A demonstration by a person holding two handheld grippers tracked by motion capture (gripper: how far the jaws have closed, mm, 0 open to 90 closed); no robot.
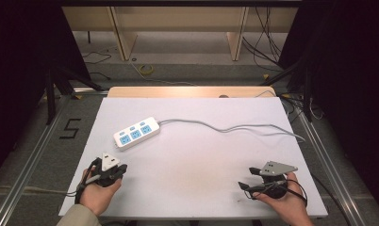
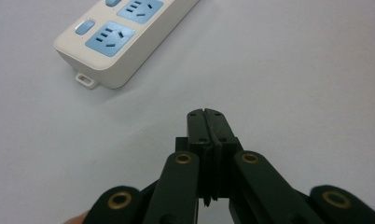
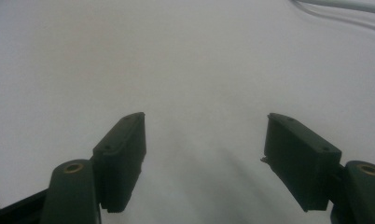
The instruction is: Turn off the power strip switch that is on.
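So the white table top (image 1: 192,155) is mostly bare, loads of room to move around on. The one thing sitting on it is the power strip (image 1: 136,133), a white block with three blue sockets, lying at an angle in the far-left part of the board. It's well in from the left edge and a fair way back from the near edge. Its grey cord (image 1: 230,127) snakes off to the right across the far half and drops over the right edge, so that strip of the board is the only bit with something to snag on. The whole near half and the middle are open.

The left gripper (image 1: 113,170) sits near the front-left corner, close to the near edge, held in the person's left hand (image 1: 99,193). Its jaws are pressed right together with nothing between them; in the left gripper view the tips (image 2: 206,114) meet in a thin seam. The power strip (image 2: 125,37) is up ahead and to the left of those tips there, near but clearly apart from them, nearest socket end facing the gripper.

The right gripper (image 1: 253,179) rests near the front-right corner in the right hand (image 1: 279,197), pointing left across the board. Its jaws stand wide apart over bare white surface, nothing between them (image 3: 204,140).

No boxes, trays or bins on the table.
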